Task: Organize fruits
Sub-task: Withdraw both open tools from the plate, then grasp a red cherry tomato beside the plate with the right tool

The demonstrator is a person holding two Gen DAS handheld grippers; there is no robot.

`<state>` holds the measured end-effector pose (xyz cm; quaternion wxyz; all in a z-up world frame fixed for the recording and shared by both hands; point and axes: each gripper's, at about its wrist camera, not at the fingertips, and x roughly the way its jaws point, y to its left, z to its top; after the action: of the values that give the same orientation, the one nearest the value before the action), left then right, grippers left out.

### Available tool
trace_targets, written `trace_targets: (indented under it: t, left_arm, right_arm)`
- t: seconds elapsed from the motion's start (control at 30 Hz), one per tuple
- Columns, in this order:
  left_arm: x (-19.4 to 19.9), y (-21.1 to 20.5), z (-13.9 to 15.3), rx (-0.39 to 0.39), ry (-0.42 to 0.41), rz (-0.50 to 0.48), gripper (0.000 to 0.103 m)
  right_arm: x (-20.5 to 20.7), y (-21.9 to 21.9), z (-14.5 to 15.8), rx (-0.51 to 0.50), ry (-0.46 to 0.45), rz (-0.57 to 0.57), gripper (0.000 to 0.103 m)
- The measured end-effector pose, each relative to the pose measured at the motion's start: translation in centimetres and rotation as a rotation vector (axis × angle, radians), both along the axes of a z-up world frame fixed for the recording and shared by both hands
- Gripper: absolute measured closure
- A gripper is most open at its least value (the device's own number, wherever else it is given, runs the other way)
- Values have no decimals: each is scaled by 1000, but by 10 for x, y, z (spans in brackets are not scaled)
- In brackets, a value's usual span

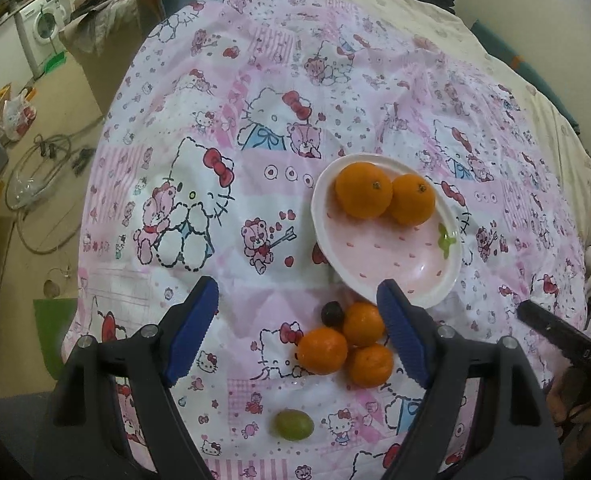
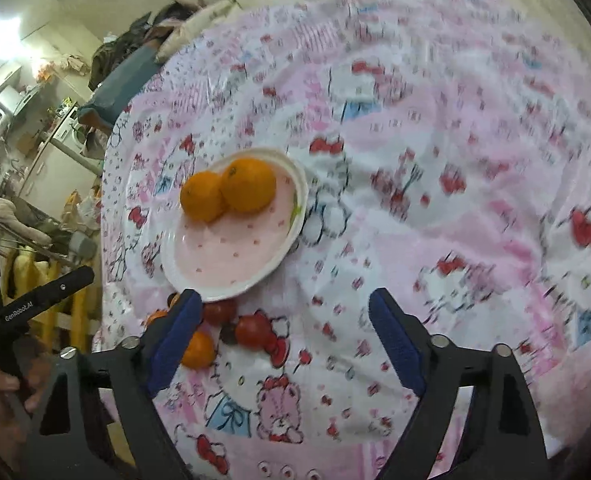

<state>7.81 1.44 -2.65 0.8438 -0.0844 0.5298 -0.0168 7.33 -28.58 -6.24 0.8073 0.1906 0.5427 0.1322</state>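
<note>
My left gripper [image 1: 299, 328] and right gripper [image 2: 285, 338] hang released, grasping nothing. The pink plate [image 1: 379, 256] holds 2 oranges [image 1: 362, 194]; 3 oranges [image 1: 322, 350] lie just beside it.

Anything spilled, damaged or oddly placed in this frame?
Nothing is spilled or damaged. Two oranges sit on the pink plate, but three oranges, a dark grape and a green grape lie loose on the bedsheet.

A lived-in home: left of the pink cartoon-cat quilted bedspread [image 1: 255, 120] stand a white front-loading washing machine [image 1: 41, 26] and floor clutter.
</note>
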Motion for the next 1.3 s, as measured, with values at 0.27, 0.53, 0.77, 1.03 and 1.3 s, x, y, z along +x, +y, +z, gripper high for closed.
trace_targets:
  t: [0.27,0.53,0.77,1.03,1.3]
  left_arm:
    - [1,1,-5,-1,24,-1,24]
    - [3,13,-11,-16,53,30,24]
    - [5,14,-14,-24,69,31,24]
    - [5,10,-17,-10,82,19,24]
    - [4,6,-42,-29,178,-27,24]
  right_arm:
    - [10,36,-30,40,123,105,37]
    - [17,66,-61,-8,214,170,48]
    - [21,76,-70,-52,213,187,58]
    - [19,70,-65,-31,210,181,71]
    - [19,56,-36,12,117,132,71]
